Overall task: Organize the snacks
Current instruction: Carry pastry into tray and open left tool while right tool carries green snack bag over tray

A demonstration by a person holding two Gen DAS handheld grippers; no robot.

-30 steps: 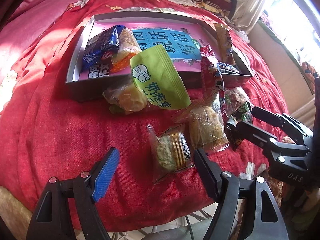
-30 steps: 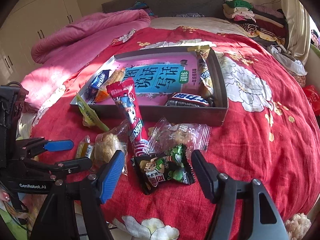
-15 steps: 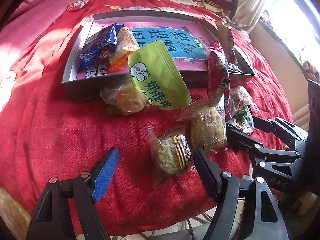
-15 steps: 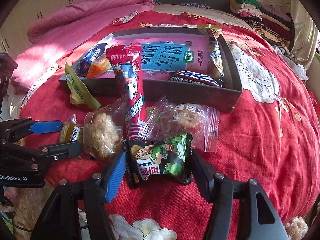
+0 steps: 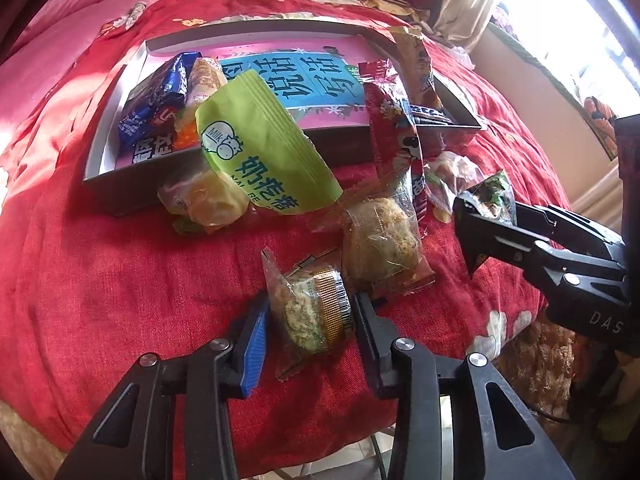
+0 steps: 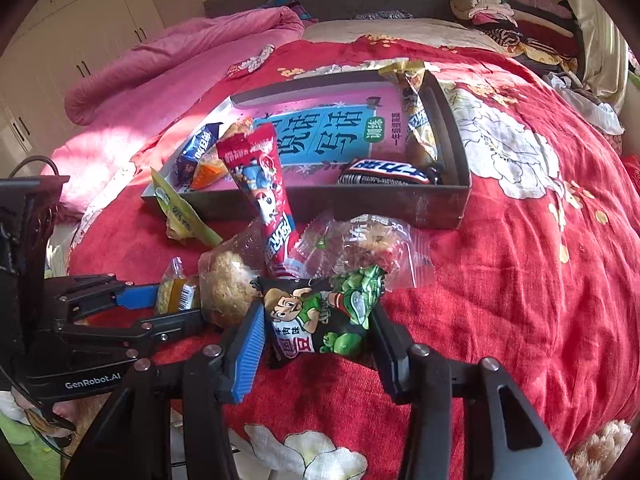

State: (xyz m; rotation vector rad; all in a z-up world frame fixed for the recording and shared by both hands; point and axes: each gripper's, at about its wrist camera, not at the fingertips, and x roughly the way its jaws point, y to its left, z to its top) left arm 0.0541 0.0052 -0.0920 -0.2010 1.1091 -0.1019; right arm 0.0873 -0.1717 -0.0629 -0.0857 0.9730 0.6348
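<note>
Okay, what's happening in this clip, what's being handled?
A person is sorting snacks on a red bedspread with two handheld claws. The left claw has just been closing around a small clear-wrapped cake; the right claw has just been closing on a black and green pea snack bag. Both packets lie on the bed. The grey box behind already holds a few snacks; several others lie in front of it.

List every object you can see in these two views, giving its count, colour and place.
Shallow cardboard box: one, grey, on red bedspread.
Pink-and-blue book: one, lining box.
Wrapped snacks in box: about five, mixed.
Green milk-candy packet: one, leaning on box front.
Red tube packet: one, propped against box.
Clear-wrapped cakes: several, before box.
Black pea-snack packet: one, between right gripper fingers.
Small clear-wrapped cake: one, between left gripper fingers.
</note>
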